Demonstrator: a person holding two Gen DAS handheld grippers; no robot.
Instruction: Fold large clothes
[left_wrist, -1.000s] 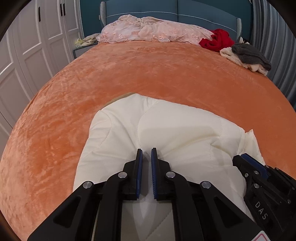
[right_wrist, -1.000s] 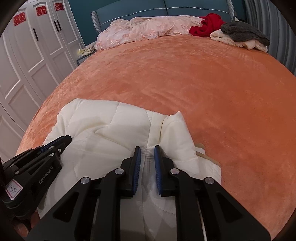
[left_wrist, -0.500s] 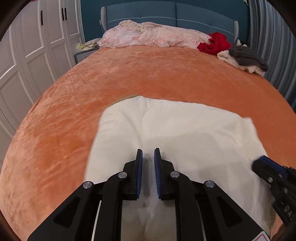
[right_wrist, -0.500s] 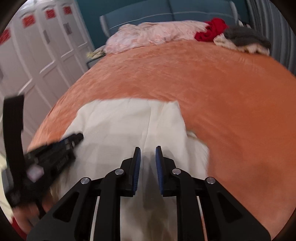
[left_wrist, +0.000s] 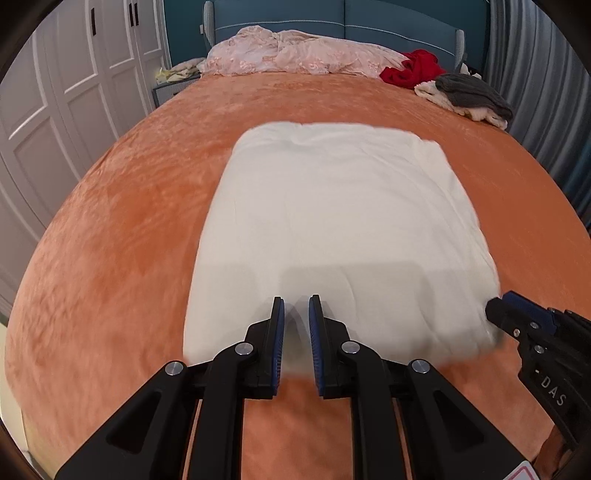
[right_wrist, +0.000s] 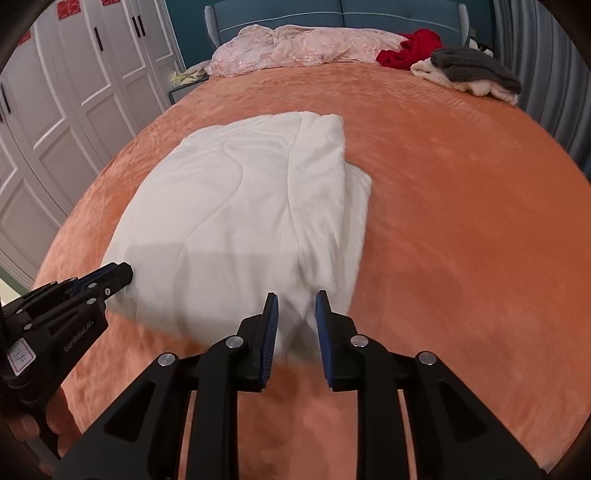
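Fingers of left gripper slightly parted, blue pads showing, nothing between them; tips sit at the near edge of the white garment, whether touching it can't be told because of blur. Right gripper fingers parted a bit wider, empty too, tips at the garment's near right corner. Right gripper also shows at the lower right of the left view, tip just beside the garment's near right corner. Left gripper shows at the lower left of the right view, tip against the garment's near left edge.

Garment lies folded into a rough rectangle, flat on the orange bedspread, toward the near half of the bed. Right view shows a fold layer running lengthwise along its right side, with a lower layer sticking out beyond it on the right. Quilting seams faintly visible.

Far end of bed: pink floral blanket bunched against the blue headboard; red cloth to its right; grey knit on a cream cloth near the far right edge. White wardrobe doors on the left, grey curtain on the right.
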